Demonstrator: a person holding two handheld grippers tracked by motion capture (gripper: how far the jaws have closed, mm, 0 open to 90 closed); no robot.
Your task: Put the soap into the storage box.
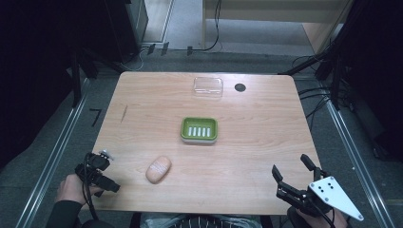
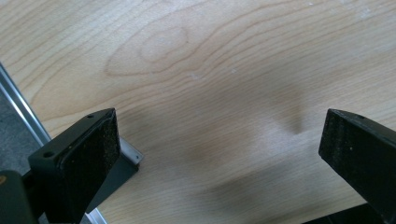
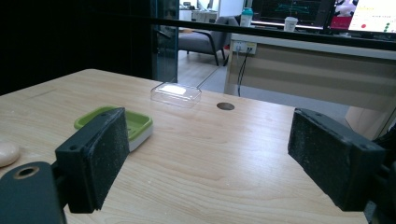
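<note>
High view: soap bar (image 1: 158, 169) lies nr bench (image 1: 142, 95) front edge, left tongs (image 1: 105, 182) at front-left corner, right tongs (image 1: 291, 173) at front-right corner, both spread wide w/ nothing between; left gripper view: bare bench; right gripper view: green dish (image 3: 135, 122) mid-bench.

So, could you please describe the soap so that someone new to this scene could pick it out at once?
Start at the wooden table and find the green dish at its middle. The soap lies bare on the wood, nearer the person and to the left of that dish. It is the one pale pink, rounded oval; the dish and the clear lid are boxy.
</note>
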